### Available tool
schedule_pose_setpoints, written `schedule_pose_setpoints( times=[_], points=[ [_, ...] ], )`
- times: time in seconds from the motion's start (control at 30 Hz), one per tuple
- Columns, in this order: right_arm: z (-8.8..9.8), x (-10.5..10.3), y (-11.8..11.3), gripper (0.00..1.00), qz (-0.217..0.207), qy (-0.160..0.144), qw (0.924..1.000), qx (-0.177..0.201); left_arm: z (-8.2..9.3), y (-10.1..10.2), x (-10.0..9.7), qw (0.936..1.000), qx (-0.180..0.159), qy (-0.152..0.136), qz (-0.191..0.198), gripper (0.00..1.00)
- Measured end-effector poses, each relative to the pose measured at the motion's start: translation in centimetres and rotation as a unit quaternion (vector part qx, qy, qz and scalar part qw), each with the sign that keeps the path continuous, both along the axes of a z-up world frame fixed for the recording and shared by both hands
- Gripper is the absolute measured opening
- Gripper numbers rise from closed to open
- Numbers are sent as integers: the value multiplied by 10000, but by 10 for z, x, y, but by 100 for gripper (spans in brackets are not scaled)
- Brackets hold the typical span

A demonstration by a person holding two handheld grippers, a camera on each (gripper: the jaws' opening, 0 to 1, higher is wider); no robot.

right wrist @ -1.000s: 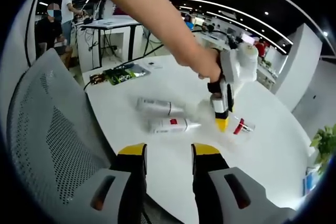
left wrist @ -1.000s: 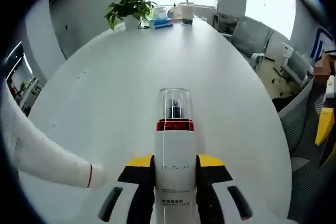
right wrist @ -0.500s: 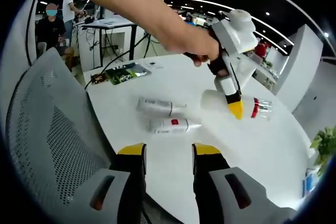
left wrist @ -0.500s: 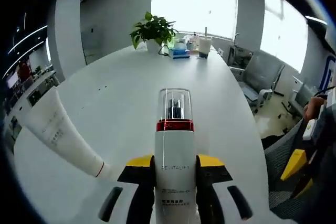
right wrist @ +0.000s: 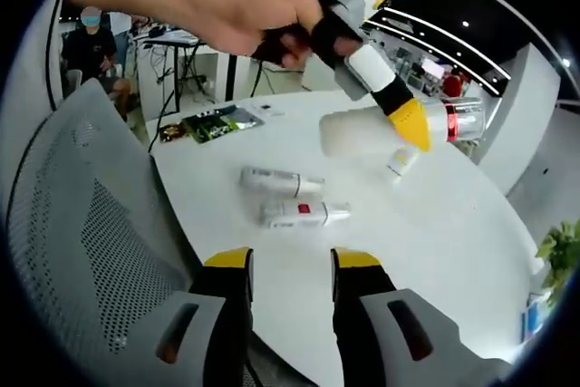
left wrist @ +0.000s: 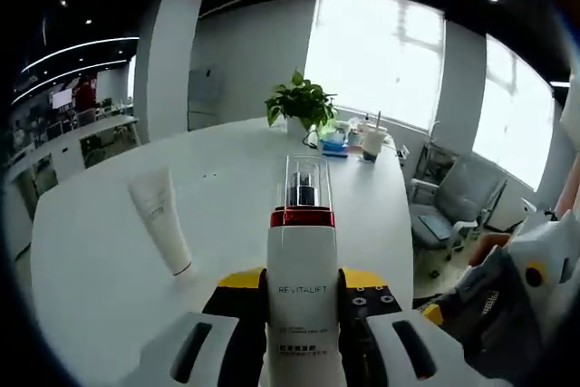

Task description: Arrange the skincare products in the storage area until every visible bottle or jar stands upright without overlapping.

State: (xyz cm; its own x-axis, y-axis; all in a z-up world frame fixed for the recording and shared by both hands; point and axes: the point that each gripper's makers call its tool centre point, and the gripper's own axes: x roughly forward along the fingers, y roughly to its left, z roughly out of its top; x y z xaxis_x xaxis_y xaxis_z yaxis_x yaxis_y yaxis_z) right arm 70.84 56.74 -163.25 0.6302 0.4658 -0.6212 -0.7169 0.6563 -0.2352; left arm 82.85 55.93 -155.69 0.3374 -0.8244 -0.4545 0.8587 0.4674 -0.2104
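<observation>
Left gripper (left wrist: 302,289) clamps a white pump bottle (left wrist: 302,269), red collar, clear cap; its base is cut off below. A white tube (left wrist: 161,219) lies ahead-left on the table (left wrist: 91,260). Right gripper (right wrist: 288,265) jaws parted, holding nothing; two tubes (right wrist: 290,198) lie ahead, labels unreadable.

Blown-out window (left wrist: 399,65) glare, dim ceiling, fisheye-warped edges.
</observation>
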Motion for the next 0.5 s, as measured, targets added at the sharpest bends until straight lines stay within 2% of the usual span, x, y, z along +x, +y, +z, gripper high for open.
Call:
schedule_pose_setpoints(
  times=[0.33,0.4,0.5],
  points=[
    [-7,-6,2,33,84,110,9998,-151,24,33,-18,9981,-343,-91,503,28],
    [-10,-8,3,34,58,258,9996,-127,27,39,-26,9974,-420,-30,581,28],
    [-12,-7,1,35,34,290,9994,-190,30,43,-37,9972,-490,13,572,28]
  ],
)
